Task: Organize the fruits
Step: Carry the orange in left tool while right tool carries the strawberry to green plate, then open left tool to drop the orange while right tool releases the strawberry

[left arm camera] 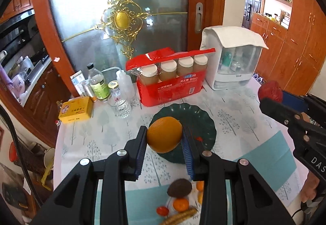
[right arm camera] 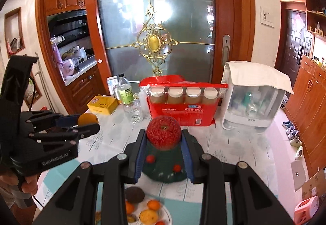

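Observation:
My left gripper (left arm camera: 164, 137) is shut on an orange (left arm camera: 164, 134) and holds it above a dark green plate (left arm camera: 201, 123). My right gripper (right arm camera: 163, 135) is shut on a wrinkled red fruit (right arm camera: 163, 132), also over the green plate (right arm camera: 163, 174), where two small red fruits (right arm camera: 150, 158) lie. In the left wrist view the right gripper with the red fruit (left arm camera: 270, 90) is at the far right. In the right wrist view the left gripper with the orange (right arm camera: 88, 119) is at the left. A white plate (right arm camera: 166, 212) near me holds an avocado (right arm camera: 134, 194), small oranges and other fruit.
At the table's back stand a red pack of jars (left arm camera: 171, 80), a white appliance (left arm camera: 234, 62), bottles (left arm camera: 97, 82), a glass jar (left arm camera: 120, 102) and a yellow box (left arm camera: 76, 109). A glass door is behind. The table's left edge drops off near the box.

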`<state>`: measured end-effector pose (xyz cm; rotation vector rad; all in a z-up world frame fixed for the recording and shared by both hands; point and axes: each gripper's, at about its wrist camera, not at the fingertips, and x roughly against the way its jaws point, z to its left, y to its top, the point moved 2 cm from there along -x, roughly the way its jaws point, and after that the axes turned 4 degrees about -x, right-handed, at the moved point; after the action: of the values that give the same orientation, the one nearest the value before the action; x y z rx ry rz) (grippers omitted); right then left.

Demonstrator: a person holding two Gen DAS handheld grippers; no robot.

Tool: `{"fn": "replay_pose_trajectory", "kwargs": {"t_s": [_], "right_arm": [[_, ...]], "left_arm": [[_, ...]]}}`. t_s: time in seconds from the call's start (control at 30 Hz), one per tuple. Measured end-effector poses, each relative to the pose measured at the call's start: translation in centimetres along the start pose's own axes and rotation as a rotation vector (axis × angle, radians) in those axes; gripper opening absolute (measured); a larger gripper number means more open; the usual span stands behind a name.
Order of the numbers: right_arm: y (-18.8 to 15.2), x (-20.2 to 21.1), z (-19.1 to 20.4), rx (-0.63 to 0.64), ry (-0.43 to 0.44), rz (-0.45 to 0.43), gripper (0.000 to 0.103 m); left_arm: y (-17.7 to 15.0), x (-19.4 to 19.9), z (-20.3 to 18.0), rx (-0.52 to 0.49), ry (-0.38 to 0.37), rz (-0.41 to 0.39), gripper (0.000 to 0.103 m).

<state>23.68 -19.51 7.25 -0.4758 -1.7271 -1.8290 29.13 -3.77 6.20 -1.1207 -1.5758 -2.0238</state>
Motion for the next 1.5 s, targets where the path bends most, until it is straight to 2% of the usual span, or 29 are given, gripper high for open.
{"fn": "replay_pose_trajectory", "kwargs": {"t_s": [0.23, 0.43, 0.7, 0.93, 1.2, 1.23, 1.3, 1.4, 1.47, 1.5], "right_arm": [[-1.3, -8.2, -1.6, -0.066, -0.026, 0.110, 0.034], [-4.6, -15.8, -3.8, -0.129, -0.037, 0.233, 0.034], [-9.0, -22.6, -5.6, -0.166, -0.051, 0.337, 0.034], [-12.1, -26.3, -7.0, -0.180, -0.052, 0.377, 0.034], [-12.8, -28.9, -8.0, -0.219, -0.070, 0.394, 0.034], [-12.7, -29.2, -8.1, -0.232, -0.063, 0.400, 0.035], [-12.6, -29.7, -8.4, -0.275, -0.038, 0.411, 0.040], [-12.1, -29.6, -8.7, -0.307, -0.017, 0.393, 0.044], [-11.6, -29.2, -8.8, -0.307, -0.013, 0.376, 0.047], [-11.4, -29.1, -8.9, -0.307, -0.013, 0.370, 0.047]], "left_arm": [[-0.5, -8.8, 0.2, 0.000, -0.067, 0.096, 0.032], [-1.2, -16.5, -0.1, 0.001, -0.170, 0.162, 0.032], [-2.9, -26.0, -1.9, 0.030, -0.240, 0.244, 0.032], [-5.4, -30.6, -2.5, 0.062, -0.234, 0.292, 0.032], [-6.5, -33.0, -1.9, 0.084, -0.200, 0.318, 0.033], [-6.6, -33.1, -1.8, 0.089, -0.201, 0.321, 0.034], [-6.4, -33.3, -1.7, 0.106, -0.209, 0.322, 0.051], [-6.3, -33.0, -0.7, 0.138, -0.182, 0.307, 0.064], [-6.2, -32.7, 0.2, 0.166, -0.183, 0.298, 0.076], [-6.1, -32.5, 0.6, 0.177, -0.182, 0.290, 0.078]]}}
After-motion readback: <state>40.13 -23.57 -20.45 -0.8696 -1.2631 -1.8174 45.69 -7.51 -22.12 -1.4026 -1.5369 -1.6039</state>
